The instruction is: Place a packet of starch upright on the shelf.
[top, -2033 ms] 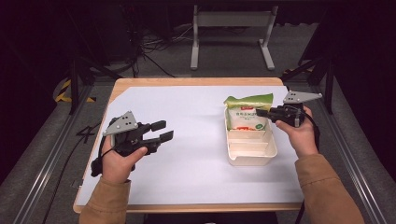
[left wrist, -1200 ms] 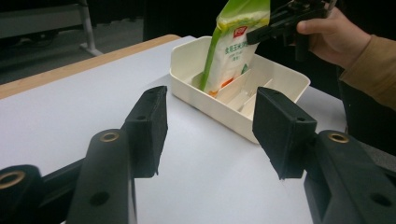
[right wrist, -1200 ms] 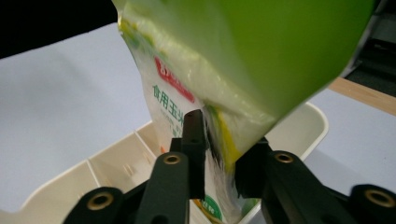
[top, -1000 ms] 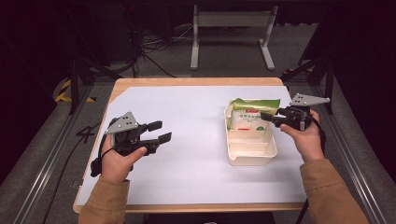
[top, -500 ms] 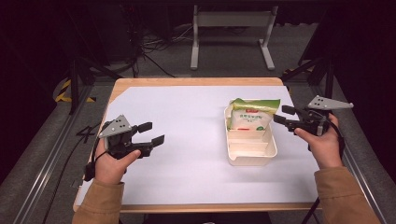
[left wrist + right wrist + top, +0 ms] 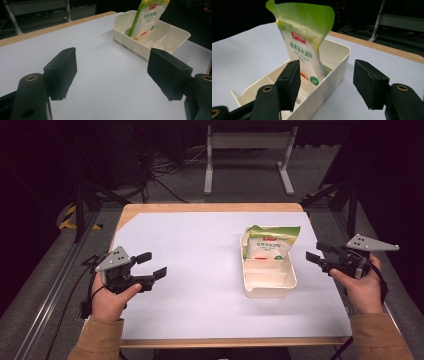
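Note:
A green-and-white pouch point(image 6: 271, 244) stands upright in the far compartment of a cream divided tray point(image 6: 270, 291) on the right half of the table. My right gripper point(image 6: 314, 251) hovers just right of the tray, clear of the pouch, and its jaws have just been opening with nothing between them. In the right gripper view the pouch point(image 6: 305, 45) and tray point(image 6: 337, 67) lie beyond the open right gripper point(image 6: 327, 85). My left gripper point(image 6: 156, 263) is over the table's left side, and its jaws have also just been opening, empty. The left gripper view shows the left gripper point(image 6: 112, 72) facing the distant tray point(image 6: 130, 41) and pouch point(image 6: 147, 17).
A white sheet point(image 6: 200, 250) covers the wooden table point(image 6: 210, 207). The tray's near compartments hold low dividers. A metal stand point(image 6: 247, 160) and cables are on the dark floor beyond the far edge. Rails run along both sides of the table.
The right gripper has let go of the pouch, opened and drawn back to the right of the tray. The left gripper has shifted slightly left and opened wider.

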`<state>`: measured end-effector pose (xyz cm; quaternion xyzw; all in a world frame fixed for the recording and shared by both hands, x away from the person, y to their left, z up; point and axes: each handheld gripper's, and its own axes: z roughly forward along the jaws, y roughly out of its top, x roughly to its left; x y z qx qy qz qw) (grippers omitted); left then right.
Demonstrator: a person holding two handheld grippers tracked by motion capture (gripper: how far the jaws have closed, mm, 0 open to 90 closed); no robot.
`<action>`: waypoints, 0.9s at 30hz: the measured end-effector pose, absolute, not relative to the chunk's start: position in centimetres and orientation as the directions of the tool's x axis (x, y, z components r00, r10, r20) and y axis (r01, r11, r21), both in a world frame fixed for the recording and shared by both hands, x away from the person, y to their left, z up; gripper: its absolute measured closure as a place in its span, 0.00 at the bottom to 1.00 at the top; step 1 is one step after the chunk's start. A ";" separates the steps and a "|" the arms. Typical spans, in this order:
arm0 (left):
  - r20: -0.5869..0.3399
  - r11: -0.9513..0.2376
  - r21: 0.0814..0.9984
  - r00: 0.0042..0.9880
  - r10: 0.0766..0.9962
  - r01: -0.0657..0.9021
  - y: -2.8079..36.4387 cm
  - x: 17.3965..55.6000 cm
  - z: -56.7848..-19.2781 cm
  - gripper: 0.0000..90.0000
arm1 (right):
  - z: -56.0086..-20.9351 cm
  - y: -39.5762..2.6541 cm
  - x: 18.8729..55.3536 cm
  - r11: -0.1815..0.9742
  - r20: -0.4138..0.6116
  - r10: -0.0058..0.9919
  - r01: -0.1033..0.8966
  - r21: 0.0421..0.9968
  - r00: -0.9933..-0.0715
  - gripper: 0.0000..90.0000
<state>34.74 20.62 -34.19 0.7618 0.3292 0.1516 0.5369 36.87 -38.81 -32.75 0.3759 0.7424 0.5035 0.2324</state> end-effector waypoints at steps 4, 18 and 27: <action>-0.132 -0.196 0.915 0.720 0.682 0.353 21.7 34.6 -34.9 0.26 | -33.6 -39.4 36.1 0.212 0.032 0.799 0.331 0.920 -0.600 0.43; -0.141 -0.183 0.911 0.695 0.705 0.371 22.7 34.9 -36.5 0.25 | -37.9 -39.7 35.1 0.199 0.037 0.820 0.344 0.918 -0.571 0.39; -0.155 -0.182 0.904 0.692 0.705 0.387 22.7 35.3 -37.8 0.25 | -40.7 -39.6 35.2 0.192 0.042 0.836 0.363 0.912 -0.547 0.39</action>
